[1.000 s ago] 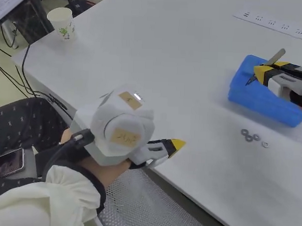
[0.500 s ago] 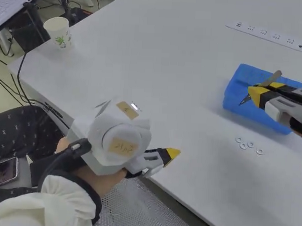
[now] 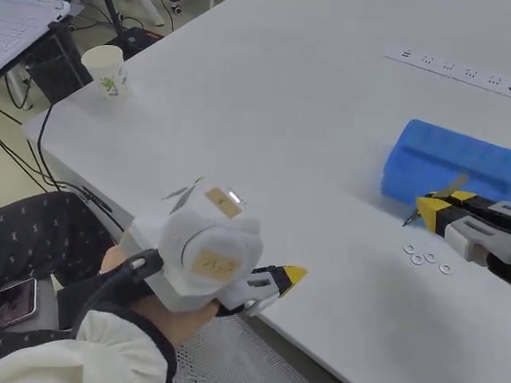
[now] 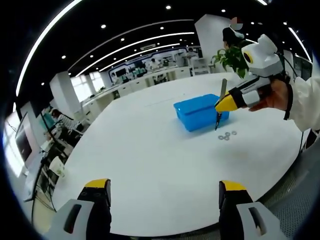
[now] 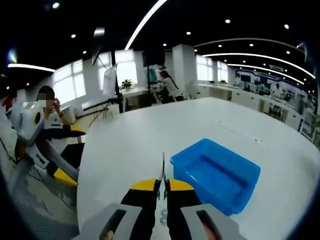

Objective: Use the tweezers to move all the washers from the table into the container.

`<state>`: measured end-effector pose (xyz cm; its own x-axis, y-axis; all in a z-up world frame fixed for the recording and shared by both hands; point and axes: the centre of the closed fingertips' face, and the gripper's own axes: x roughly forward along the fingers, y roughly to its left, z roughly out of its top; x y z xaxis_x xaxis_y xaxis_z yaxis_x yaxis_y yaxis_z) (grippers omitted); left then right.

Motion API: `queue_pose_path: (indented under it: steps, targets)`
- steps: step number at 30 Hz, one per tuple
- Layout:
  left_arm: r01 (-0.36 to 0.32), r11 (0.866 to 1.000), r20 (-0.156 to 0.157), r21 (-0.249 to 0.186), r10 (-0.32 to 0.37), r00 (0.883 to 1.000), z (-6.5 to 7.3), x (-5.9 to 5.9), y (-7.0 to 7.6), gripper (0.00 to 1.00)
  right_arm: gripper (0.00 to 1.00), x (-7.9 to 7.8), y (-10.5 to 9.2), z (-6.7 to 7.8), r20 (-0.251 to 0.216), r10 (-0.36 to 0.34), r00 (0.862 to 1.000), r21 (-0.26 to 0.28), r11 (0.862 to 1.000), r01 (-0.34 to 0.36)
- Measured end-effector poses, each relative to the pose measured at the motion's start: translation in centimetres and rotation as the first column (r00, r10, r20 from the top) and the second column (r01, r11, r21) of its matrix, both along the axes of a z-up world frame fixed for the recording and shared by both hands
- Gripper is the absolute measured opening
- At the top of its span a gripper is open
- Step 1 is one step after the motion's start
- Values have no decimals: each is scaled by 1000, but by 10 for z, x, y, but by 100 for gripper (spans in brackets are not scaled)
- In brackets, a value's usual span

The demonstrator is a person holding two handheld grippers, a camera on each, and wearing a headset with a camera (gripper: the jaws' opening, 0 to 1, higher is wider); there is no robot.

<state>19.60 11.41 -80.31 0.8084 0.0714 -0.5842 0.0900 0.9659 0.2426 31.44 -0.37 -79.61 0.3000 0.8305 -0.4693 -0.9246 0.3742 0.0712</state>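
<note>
Four washers (image 3: 426, 258), perhaps, near blue container (image 3: 460, 162), right gripper (image 3: 426, 212) clamping tweezers (image 3: 453, 184), left gripper (image 3: 292, 274) wide, empty.

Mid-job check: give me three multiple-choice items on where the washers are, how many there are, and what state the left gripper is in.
1. Where are the washers? A in the blue container; B on the floor; C on the table beside the container.
2. How many washers show in the head view? A two; B four; C seven.
3. The left gripper is: A open, holding nothing; B shut on a washer; C shut on the container's rim.
Answers: 1 C, they lie on the white tabletop next to the container; 2 B, four small rings sit clustered; 3 A, its jaws stand wide apart, while the right gripper grips the tweezers.
</note>
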Motion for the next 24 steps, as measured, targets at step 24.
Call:
queue_pose_path:
  steps: [24]
  targets:
    - [-2,1000,-15,5,2,1000,-3,-1,1,89,3,7,-13,-24,3,-14,1000,-55,998,14]
